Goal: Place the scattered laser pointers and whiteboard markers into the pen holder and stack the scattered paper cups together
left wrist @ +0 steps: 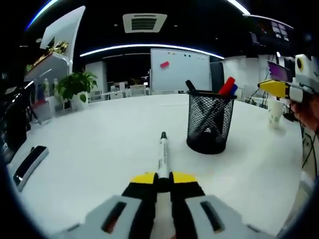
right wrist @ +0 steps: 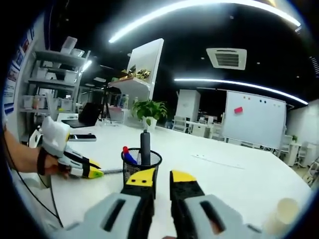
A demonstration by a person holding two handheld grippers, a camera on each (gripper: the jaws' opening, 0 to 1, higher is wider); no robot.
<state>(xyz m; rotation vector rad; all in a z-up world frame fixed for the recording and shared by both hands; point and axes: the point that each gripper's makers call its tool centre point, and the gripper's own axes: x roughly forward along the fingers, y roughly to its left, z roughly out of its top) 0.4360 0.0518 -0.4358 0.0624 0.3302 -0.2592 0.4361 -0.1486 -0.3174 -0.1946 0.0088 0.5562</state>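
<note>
Left gripper (left wrist: 163, 180): jaws pinched together on a marker (left wrist: 162, 155), which juts straight forward from the yellow tips; held low over the table.
Left gripper in the right gripper view (right wrist: 94, 173): comes in from the left edge, held by a hand (right wrist: 47, 160), yellow tips aimed toward the middle.
Right gripper (right wrist: 162, 179): jaws close together with a thin gap between them, nothing between.
Right gripper in the left gripper view (left wrist: 271, 87): enters from the right edge, a hand (left wrist: 308, 110) behind it.
</note>
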